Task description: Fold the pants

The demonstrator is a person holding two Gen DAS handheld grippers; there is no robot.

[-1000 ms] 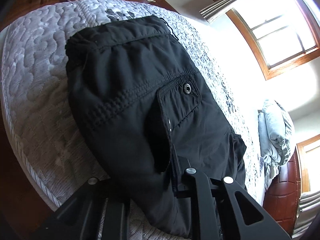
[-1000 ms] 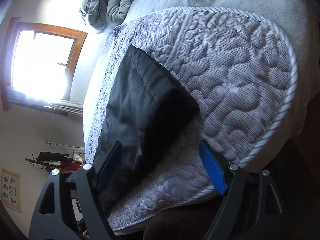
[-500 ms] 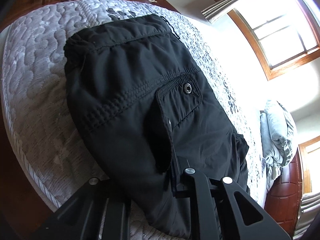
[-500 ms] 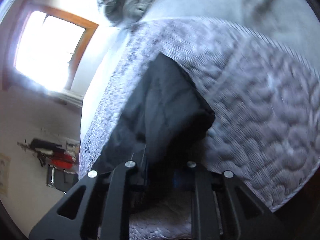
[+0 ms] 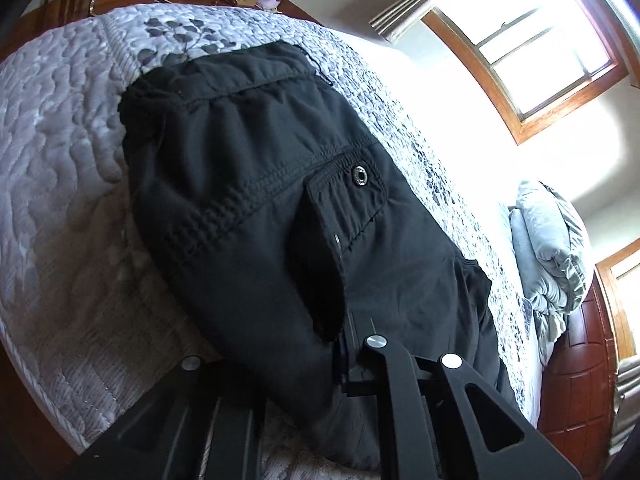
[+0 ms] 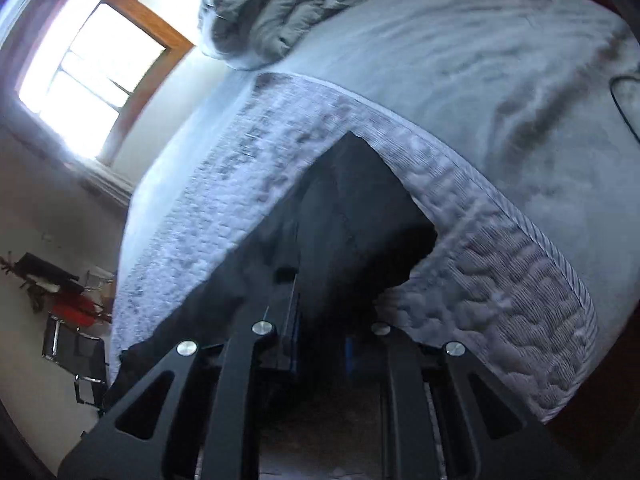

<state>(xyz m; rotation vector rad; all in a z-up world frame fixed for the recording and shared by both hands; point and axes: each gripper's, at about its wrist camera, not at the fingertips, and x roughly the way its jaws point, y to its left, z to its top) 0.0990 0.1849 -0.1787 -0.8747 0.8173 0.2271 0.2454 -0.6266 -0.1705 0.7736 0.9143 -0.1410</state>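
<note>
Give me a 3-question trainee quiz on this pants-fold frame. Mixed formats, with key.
1. True or false: the black pants lie on a quilted bed cover.
2. Multiple choice: the metal snap sits on A) a pocket flap, B) a belt loop, C) a leg hem.
3. Fill in: the left gripper is shut on the ____.

The right gripper looks closed on dark fabric too, but that view is blurred.

Key: 1 true; 2 A; 3 pants.
</note>
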